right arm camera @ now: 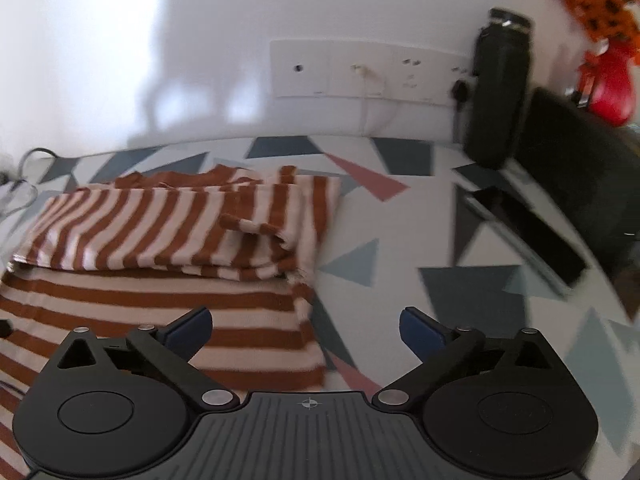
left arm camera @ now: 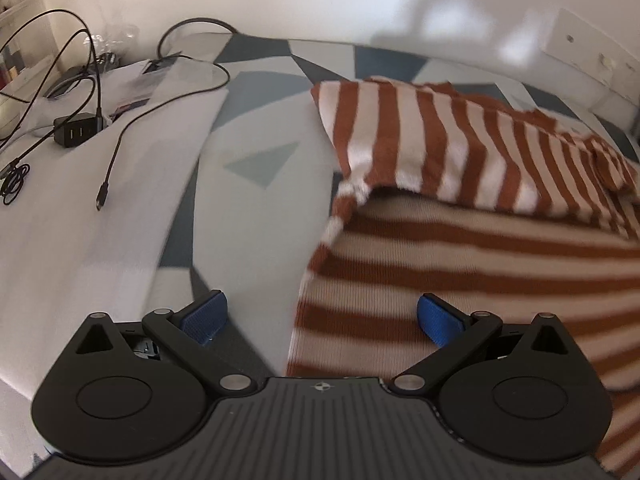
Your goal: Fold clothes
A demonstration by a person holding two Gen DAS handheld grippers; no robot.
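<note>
A brown-and-cream striped knit garment (left arm camera: 460, 216) lies partly folded on a table cloth with triangle shapes (left arm camera: 260, 160). Its upper part is turned over the lower body. My left gripper (left arm camera: 322, 318) is open, hovering over the garment's left edge, one blue pad above cloth, the other above the knit. In the right wrist view the same garment (right arm camera: 168, 240) fills the left half. My right gripper (right arm camera: 306, 330) is open over the garment's right lower corner, with nothing between its fingers.
Black cables (left arm camera: 116, 152) and a charger block (left arm camera: 78, 132) lie on white sheets at the left. A black bottle (right arm camera: 500, 92), a dark flat device (right arm camera: 528, 228) and a black bag (right arm camera: 580, 168) stand at the right. A wall socket panel (right arm camera: 360, 70) is behind.
</note>
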